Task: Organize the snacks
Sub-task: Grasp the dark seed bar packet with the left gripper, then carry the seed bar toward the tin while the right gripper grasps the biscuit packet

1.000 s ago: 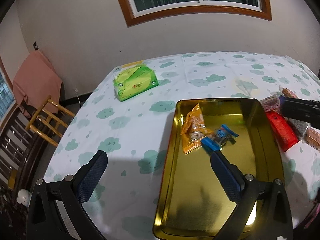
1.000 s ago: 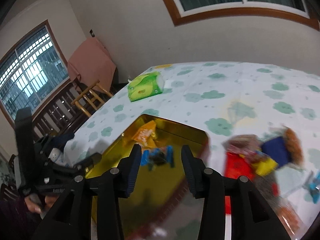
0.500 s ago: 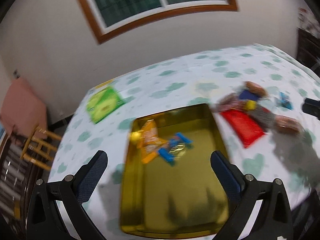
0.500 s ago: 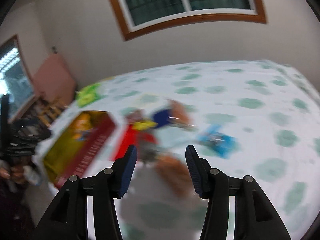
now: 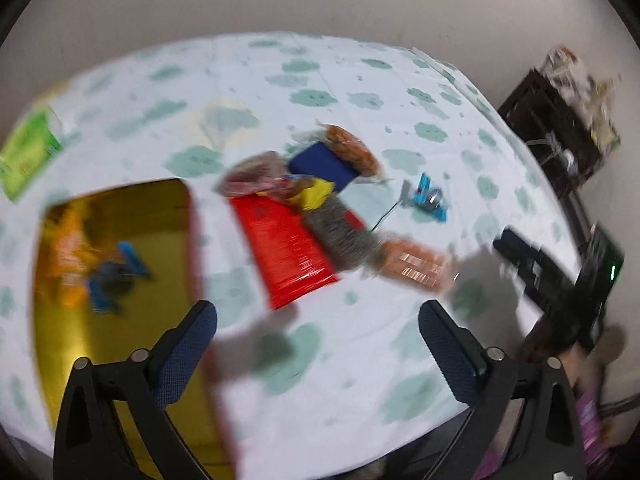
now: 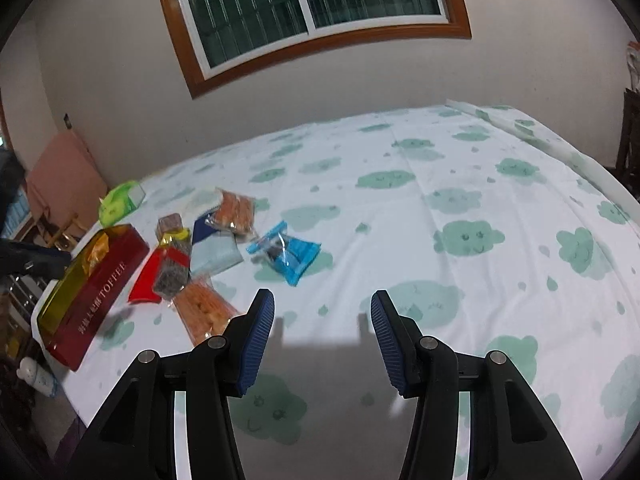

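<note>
Several snack packets lie in a loose heap [image 6: 200, 252] on the cloud-patterned cloth of the desk [image 6: 460, 208], ahead and to the left of the right gripper [image 6: 322, 334]. A red packet [image 5: 282, 252], a grey speckled one [image 6: 173, 276], a dark blue one [image 5: 322, 165], a yellow one [image 5: 314, 196] and some orange biscuit packs overlap or touch each other there. One light blue packet [image 6: 289, 254] sits a little apart, on the side of the heap nearer the right fingers [image 6: 256, 344], ahead of their left tip. An orange biscuit pack [image 6: 202, 312] lies just beyond that same finger.

The gold tray [image 6: 96, 280], red-sided with TOFFEE printed on its wall, stands left of the heap. Inside it rest an orange packet [image 5: 66, 264] and a blue-ended sweet [image 5: 116, 276]. In the left wrist view, which is badly smeared, the tray lies ahead of the left finger and partly under it, while the heap is ahead, between the two fingers [image 5: 182, 360].

The left gripper [image 5: 318, 340] has its fingers spread wide, having just been closing a little, with nothing between them but cloth. The right gripper's fingers stand moderately apart, after opening, and are empty as well, hanging above the bare cloth and casting a shadow on it.

A green tissue pack [image 6: 120, 202] sits beyond the tray. The window [image 6: 308, 8] is on the wall behind the desk, with a pink cloth over a wooden chair [image 6: 60, 184] at far left.
</note>
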`<state>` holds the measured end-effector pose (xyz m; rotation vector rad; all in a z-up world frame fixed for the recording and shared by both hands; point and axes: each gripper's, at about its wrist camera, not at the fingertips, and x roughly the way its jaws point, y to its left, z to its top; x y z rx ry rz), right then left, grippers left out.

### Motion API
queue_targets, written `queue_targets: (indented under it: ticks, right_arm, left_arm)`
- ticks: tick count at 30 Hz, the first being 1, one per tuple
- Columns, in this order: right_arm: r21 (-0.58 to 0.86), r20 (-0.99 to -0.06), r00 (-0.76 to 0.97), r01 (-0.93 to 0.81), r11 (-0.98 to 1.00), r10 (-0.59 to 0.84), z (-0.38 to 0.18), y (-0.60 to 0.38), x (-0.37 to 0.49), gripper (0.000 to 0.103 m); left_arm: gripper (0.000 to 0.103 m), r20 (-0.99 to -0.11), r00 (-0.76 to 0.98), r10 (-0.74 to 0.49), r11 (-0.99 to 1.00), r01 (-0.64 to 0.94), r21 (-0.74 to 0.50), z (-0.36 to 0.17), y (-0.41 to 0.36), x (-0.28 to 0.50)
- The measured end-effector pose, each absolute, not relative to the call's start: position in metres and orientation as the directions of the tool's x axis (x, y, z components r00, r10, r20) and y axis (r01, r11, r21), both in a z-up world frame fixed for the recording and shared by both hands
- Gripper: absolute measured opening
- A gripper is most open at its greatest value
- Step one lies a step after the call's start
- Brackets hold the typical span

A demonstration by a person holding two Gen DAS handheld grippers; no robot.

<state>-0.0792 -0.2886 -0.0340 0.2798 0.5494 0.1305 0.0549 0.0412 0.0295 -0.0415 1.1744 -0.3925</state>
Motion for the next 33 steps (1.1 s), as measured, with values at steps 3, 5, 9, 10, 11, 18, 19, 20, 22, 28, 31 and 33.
queue_targets:
  ticks: [3, 5, 9, 10, 11, 18, 19, 20, 22, 28, 31, 33]
  right_arm:
    - [0.322, -0.485, 0.843, -0.077, 0.944, 0.235, -0.035, -0.288, -0.078, 0.052]
    - [0.341, -0.464, 0.848, -0.096, 0.935, 0.256, -0.034, -0.290, -0.081, 0.052]
    - [0.387, -0.428, 0.855, -0.120, 0.914, 0.293, -0.035, -0.297, -0.086, 0.053]
    - [0.397, -0.418, 0.857, -0.126, 0.909, 0.301, -0.035, -0.298, -0.087, 0.054]
    - [0.401, -0.412, 0.858, -0.130, 0.907, 0.305, -0.035, -0.299, -0.089, 0.054]
    - [0.421, -0.381, 0.858, -0.171, 0.891, 0.344, -0.034, -0.301, -0.091, 0.056]
    - [0.426, -0.376, 0.859, -0.172, 0.888, 0.347, -0.034, -0.302, -0.091, 0.057]
    - [0.433, -0.371, 0.859, -0.175, 0.884, 0.352, -0.034, -0.304, -0.091, 0.058]
    - [0.444, -0.365, 0.860, -0.175, 0.879, 0.356, -0.034, -0.306, -0.092, 0.059]
    - [0.463, -0.353, 0.865, -0.171, 0.870, 0.358, -0.034, -0.311, -0.093, 0.064]
    - [0.465, -0.353, 0.864, -0.169, 0.869, 0.358, -0.034, -0.311, -0.092, 0.065]
    - [0.470, -0.356, 0.863, -0.167, 0.867, 0.359, -0.034, -0.312, -0.091, 0.065]
  left_arm:
    - [0.082, -0.904, 0.257, -0.341, 0.928, 0.248, -0.279, 0.015, 0.023, 0.076]
    - [0.080, -0.916, 0.221, -0.336, 0.933, 0.215, -0.290, 0.004, 0.013, 0.091]
    - [0.080, -0.930, 0.192, -0.315, 0.944, 0.161, -0.286, -0.012, 0.002, 0.111]
    - [0.080, -0.931, 0.191, -0.310, 0.947, 0.148, -0.285, -0.015, 0.001, 0.113]
    - [0.080, -0.931, 0.192, -0.312, 0.947, 0.138, -0.289, -0.016, -0.001, 0.116]
    - [0.080, -0.944, 0.197, -0.266, 0.963, 0.094, -0.252, -0.027, -0.006, 0.130]
    - [0.080, -0.941, 0.210, -0.264, 0.964, 0.090, -0.251, -0.027, -0.007, 0.130]
    - [0.078, -0.939, 0.212, -0.270, 0.963, 0.087, -0.257, -0.027, -0.008, 0.131]
    - [0.075, -0.937, 0.222, -0.269, 0.963, 0.085, -0.256, -0.027, -0.011, 0.131]
    - [0.036, -0.935, 0.193, -0.298, 0.954, 0.063, -0.292, -0.038, -0.013, 0.129]
    - [0.033, -0.927, 0.212, -0.310, 0.951, 0.078, -0.300, -0.038, -0.012, 0.122]
    - [0.033, -0.921, 0.220, -0.321, 0.947, 0.072, -0.312, -0.035, -0.008, 0.109]
